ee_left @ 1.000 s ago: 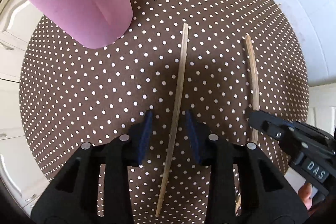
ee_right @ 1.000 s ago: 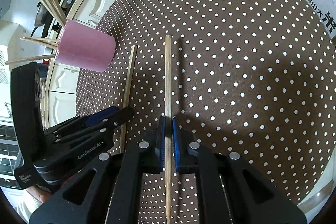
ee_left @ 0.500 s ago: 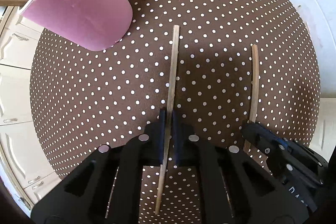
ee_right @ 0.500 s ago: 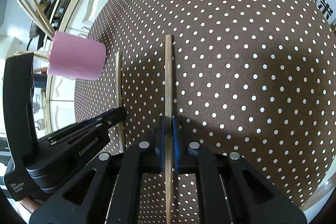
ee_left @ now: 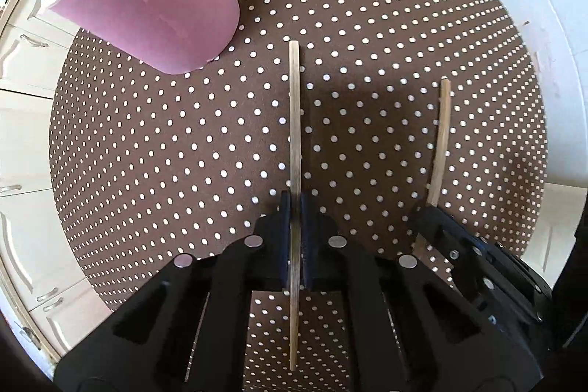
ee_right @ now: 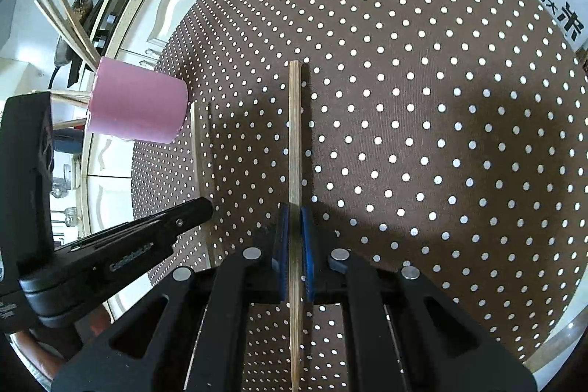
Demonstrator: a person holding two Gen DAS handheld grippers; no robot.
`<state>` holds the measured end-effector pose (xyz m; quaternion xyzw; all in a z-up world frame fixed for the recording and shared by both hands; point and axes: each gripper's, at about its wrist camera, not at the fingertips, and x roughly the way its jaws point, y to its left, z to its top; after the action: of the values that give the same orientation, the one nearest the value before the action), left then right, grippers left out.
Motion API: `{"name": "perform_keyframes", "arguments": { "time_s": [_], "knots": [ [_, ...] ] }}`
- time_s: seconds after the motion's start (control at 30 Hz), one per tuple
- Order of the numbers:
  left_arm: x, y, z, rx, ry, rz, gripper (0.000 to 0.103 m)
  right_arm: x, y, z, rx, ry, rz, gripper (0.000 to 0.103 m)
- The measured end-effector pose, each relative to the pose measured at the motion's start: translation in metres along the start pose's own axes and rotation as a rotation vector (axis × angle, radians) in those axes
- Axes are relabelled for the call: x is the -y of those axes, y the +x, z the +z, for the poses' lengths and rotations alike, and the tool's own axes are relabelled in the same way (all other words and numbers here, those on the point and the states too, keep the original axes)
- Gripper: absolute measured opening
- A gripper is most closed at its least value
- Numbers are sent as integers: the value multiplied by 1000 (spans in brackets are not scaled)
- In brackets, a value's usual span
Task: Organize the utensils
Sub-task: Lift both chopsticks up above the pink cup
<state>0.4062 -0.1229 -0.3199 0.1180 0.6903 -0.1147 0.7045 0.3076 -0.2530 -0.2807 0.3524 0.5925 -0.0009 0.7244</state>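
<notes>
The left claw (ee_left: 295, 204) has now clenched on its chopstick (ee_left: 294, 120), the right claw (ee_right: 294, 208) grips another chopstick (ee_right: 294, 127), and either could slip before the pink cup (ee_right: 137, 105).

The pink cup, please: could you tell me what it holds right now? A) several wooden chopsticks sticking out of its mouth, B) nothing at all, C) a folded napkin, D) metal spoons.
A: in the right wrist view the pink cup has several wooden chopsticks fanning out of its mouth, while the left gripper and right gripper each clamp one more chopstick above the dotted tablecloth.
</notes>
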Motion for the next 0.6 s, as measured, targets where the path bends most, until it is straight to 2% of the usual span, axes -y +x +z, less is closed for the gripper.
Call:
{"name": "perform_keyframes", "arguments": {
  "time_s": [0.23,0.47,0.6],
  "knots": [
    [-12,-19,-14,56,-45,-36,6,-15,-15,5,51,-36,-12,6],
    [-31,-48,-27,153,-127,-87,6,-46,-51,20,174,-119,-15,6],
    [-46,-71,-41,214,-179,-115,6,-77,-71,28,258,-206,-10,6]
  ]
}}
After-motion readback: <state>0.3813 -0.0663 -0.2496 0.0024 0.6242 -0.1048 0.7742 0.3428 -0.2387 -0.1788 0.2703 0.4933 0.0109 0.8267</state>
